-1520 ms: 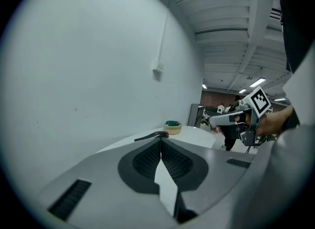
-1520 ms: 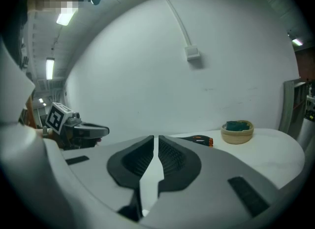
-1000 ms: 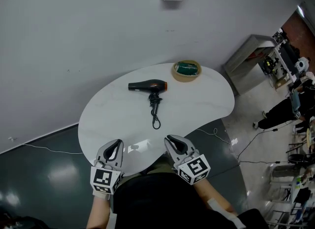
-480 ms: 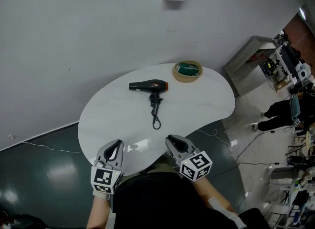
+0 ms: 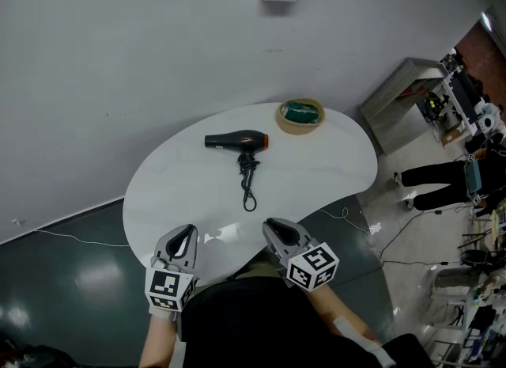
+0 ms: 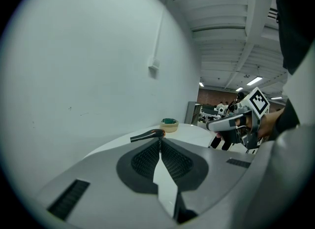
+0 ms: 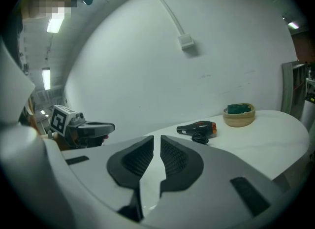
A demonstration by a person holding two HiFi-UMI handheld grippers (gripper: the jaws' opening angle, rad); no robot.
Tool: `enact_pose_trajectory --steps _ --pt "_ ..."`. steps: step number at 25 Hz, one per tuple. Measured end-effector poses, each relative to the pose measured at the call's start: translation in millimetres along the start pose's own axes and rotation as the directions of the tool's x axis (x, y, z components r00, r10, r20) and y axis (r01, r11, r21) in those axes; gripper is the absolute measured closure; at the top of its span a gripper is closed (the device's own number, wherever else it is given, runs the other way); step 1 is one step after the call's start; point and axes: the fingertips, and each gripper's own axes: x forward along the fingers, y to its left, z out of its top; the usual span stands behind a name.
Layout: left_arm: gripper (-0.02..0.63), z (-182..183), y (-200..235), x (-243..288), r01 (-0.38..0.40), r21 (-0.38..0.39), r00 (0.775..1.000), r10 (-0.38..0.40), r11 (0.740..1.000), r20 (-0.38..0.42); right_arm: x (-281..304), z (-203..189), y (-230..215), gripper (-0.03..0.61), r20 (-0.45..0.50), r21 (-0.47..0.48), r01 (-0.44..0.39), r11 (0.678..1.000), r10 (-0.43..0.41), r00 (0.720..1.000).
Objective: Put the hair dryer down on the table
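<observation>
The black hair dryer (image 5: 237,140) with an orange rear end lies on its side on the white table (image 5: 316,176), toward the far edge. Its coiled black cord (image 5: 250,178) trails toward me. It also shows in the left gripper view as the hair dryer (image 6: 147,135) and in the right gripper view as the hair dryer (image 7: 198,128). My left gripper (image 5: 183,237) hovers at the near table edge, shut and holding nothing. My right gripper (image 5: 281,230) is beside it, also shut and holding nothing. Both are well short of the dryer.
A round woven basket (image 5: 300,114) holding something green sits at the table's far edge, right of the dryer. A grey wall rises behind the table. A grey bench (image 5: 399,89) and a person (image 5: 443,184) are off to the right on the floor.
</observation>
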Motion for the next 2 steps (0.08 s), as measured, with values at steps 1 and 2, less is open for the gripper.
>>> enact_pose_trajectory --steps 1,2 --pt "0.604 0.0 0.1 1.7 0.0 -0.001 1.0 0.0 1.0 -0.002 0.4 0.0 -2.4 0.538 0.0 0.007 0.002 1.0 -0.002 1.0" --pt "0.604 0.1 0.2 3.3 0.0 -0.002 1.0 0.0 1.0 -0.004 0.7 0.0 -4.9 0.538 0.0 0.015 0.003 1.0 -0.003 1.0"
